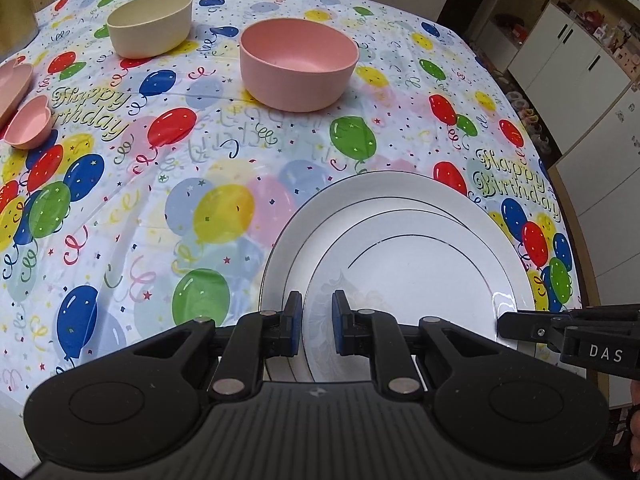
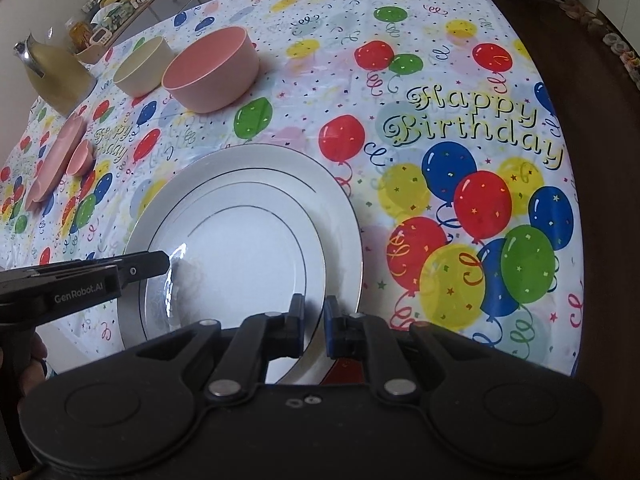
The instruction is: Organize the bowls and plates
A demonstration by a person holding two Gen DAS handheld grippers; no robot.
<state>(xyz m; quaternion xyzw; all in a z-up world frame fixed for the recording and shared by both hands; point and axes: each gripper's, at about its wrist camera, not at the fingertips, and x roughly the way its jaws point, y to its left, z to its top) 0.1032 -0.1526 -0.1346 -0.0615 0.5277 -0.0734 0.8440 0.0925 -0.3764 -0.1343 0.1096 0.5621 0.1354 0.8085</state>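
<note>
L gripper (image 1: 317, 322) sits low at the near-left rim of the white plates (image 1: 400, 248), fingers pointing fwd across them; jaws at a narrow gap w/ the upper plate's rim between the pads. Can't tell if pads actually touch it. R gripper (image 2: 313, 326) is at the near-right rim of the same stack, also low and level, jaws narrow, rim edge in the gap; contact unclear too. Each gripper shows in the other's view, coming in side-on over the plates.

Plates: two stacked, smaller on larger, white & glossy w/ thin dark rings and a faint grey leaf print near the front, resting on the balloon tablecloth (image 1: 168, 208) at the table's near edge.

Beyond the plates: pink bowl (image 1: 298, 64), round, upright. Cream bowl (image 1: 151, 24) just left of and behind it. Further left of the plates: small pink heart dish (image 1: 30, 122) touching or just beside a larger pink dish (image 1: 14, 84). Yellow jug (image 2: 56, 76) stands far left, behind those dishes.
</note>
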